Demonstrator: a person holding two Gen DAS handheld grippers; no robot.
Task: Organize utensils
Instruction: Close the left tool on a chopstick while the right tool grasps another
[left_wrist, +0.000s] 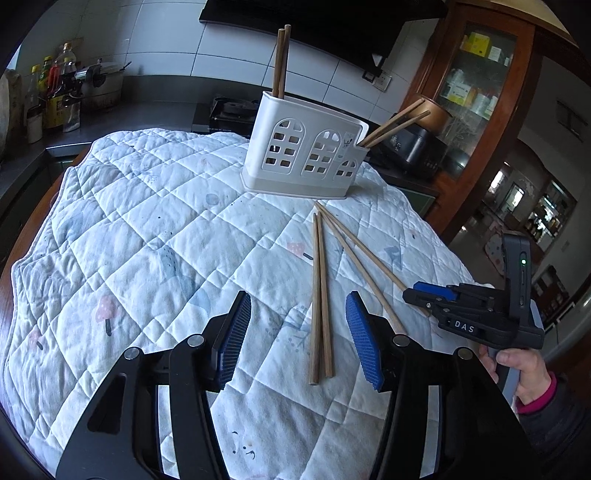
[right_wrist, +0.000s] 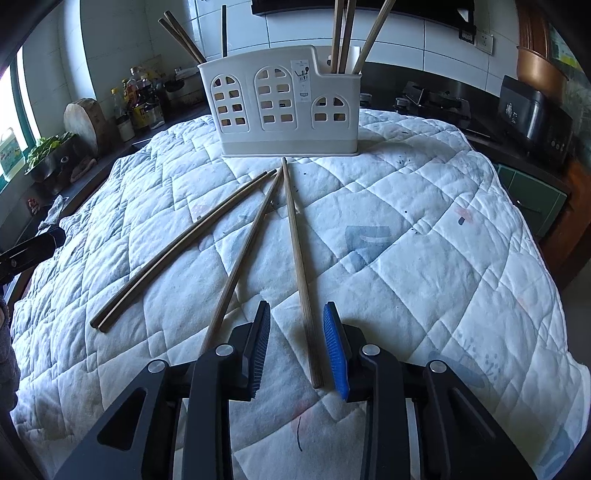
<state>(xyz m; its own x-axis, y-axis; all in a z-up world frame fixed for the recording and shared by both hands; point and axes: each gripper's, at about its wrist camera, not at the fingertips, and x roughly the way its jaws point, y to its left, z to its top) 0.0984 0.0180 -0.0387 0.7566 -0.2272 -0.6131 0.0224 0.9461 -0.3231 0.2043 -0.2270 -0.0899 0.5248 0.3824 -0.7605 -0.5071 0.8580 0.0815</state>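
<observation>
Both grippers hang spread over the quilt (right_wrist: 424, 229). The left gripper (left_wrist: 297, 334) straddles the chopstick pair (left_wrist: 320, 299) at lower centre; the right gripper (right_wrist: 297, 349) brackets a single chopstick (right_wrist: 299, 266). The white holder (right_wrist: 280, 107), upper centre, already carries sticks.

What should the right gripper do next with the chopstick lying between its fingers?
Probably shut on it. The right gripper is open, low over the quilt, with a single chopstick lying between its fingers. Gripping that would let it be lifted toward the white utensil holder, where other chopsticks already stand. The left gripper is also open, over a pair of chopsticks.
</observation>
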